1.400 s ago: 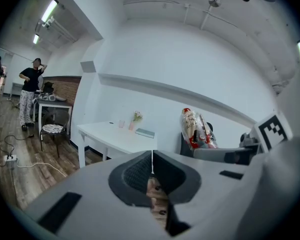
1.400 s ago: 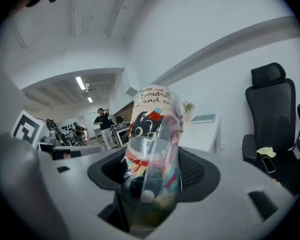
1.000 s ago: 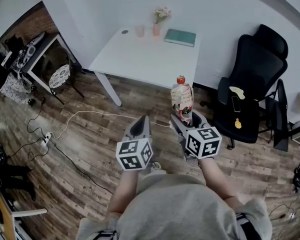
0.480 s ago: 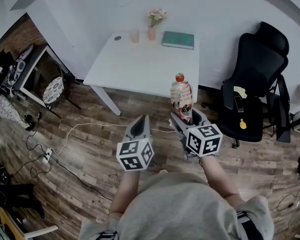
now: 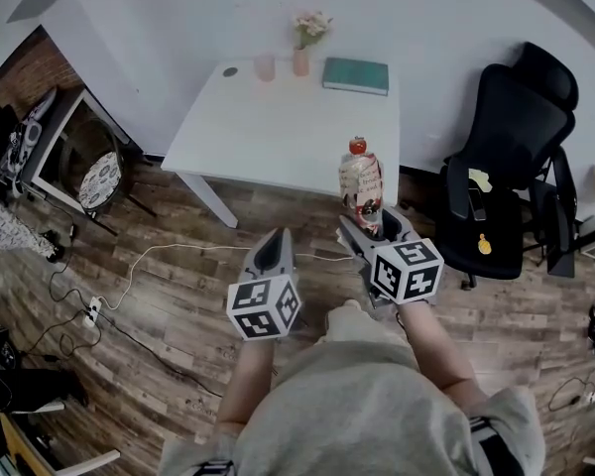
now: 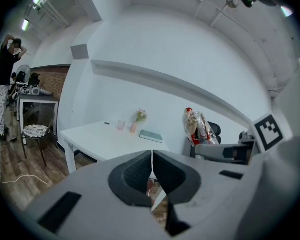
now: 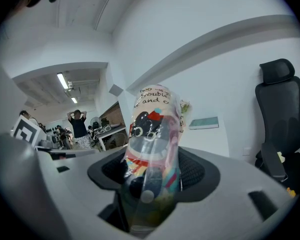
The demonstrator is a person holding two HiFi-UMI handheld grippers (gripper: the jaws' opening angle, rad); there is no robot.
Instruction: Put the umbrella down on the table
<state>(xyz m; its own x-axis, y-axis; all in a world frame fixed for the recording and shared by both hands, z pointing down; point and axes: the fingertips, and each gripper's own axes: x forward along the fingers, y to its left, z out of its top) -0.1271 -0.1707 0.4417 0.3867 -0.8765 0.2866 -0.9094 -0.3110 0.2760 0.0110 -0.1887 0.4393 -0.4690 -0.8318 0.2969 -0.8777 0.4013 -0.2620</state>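
Observation:
A folded umbrella in a clear, colourfully printed sleeve with a red cap stands upright in my right gripper, which is shut on its lower part. In the right gripper view the umbrella fills the gap between the jaws of that gripper. My left gripper is beside it on the left, shut with nothing in it; its pads meet in the left gripper view, where the umbrella shows at the right. The white table lies ahead of both grippers.
At the table's far edge are a teal book, a flower vase and a pink cup. A black office chair stands at the right. A white cable runs over the wooden floor. A side desk and stool are at the left.
Both grippers have moved forward towards the white table, which now lies closer in the head view. The umbrella stays held upright in the right gripper; the left stays shut.

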